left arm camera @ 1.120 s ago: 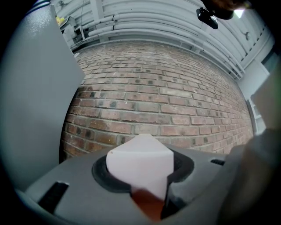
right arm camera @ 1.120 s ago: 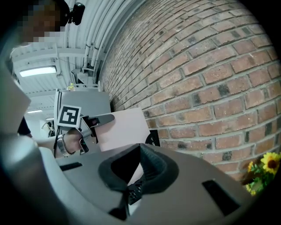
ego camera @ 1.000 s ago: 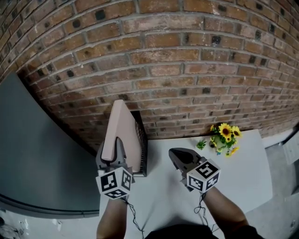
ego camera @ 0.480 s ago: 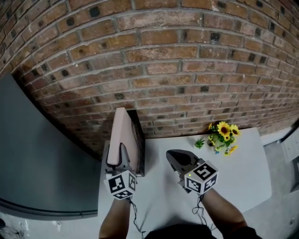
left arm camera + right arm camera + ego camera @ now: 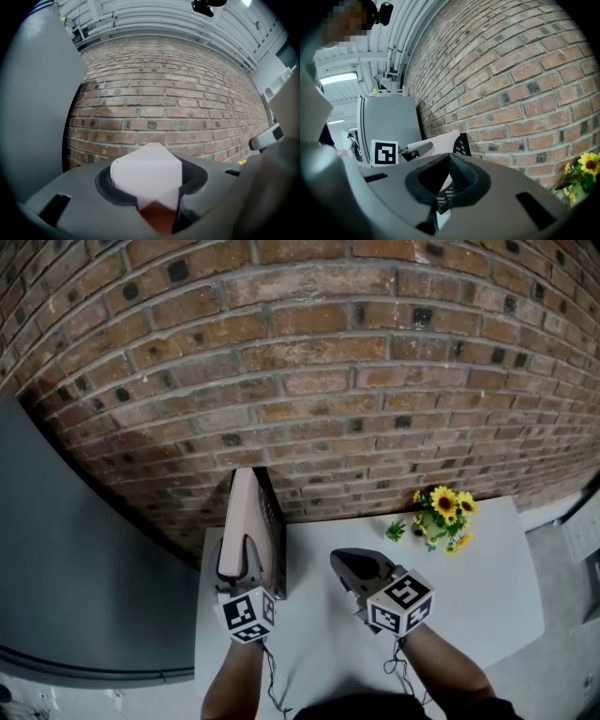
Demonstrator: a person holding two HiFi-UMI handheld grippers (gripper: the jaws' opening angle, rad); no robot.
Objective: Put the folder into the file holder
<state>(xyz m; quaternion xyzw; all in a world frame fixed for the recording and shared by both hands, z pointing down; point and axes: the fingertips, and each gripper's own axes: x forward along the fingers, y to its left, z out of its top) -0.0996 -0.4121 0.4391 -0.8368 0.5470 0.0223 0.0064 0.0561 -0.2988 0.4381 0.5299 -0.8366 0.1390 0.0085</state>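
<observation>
A: What takes up most of the head view?

B: A brick wall fills the top, a grey panel stands at the left, and a white table is pushed up against the bricks.

A: And the file holder?

B: The black mesh file holder stands at the table's far left corner, touching the wall.

A: Where is the folder?

B: The pink folder stands upright on its edge, flat against the holder's left side and reaching toward the wall. Whether its lower edge sits inside the holder or just beside it cannot be told.

A: How does the person hold it?

B: The left gripper pinches the folder's near edge. In the left gripper view the pale sheet sits clamped between the two jaws and rises above them in front of the bricks.

A: And the other one?

B: The right gripper hangs over the bare table to the right of the holder, apart from the folder. Its jaws are pressed together with nothing between them.

A: Anything smaller?

B: A small bunch of sunflowers lies near the wall, well to the right.
</observation>
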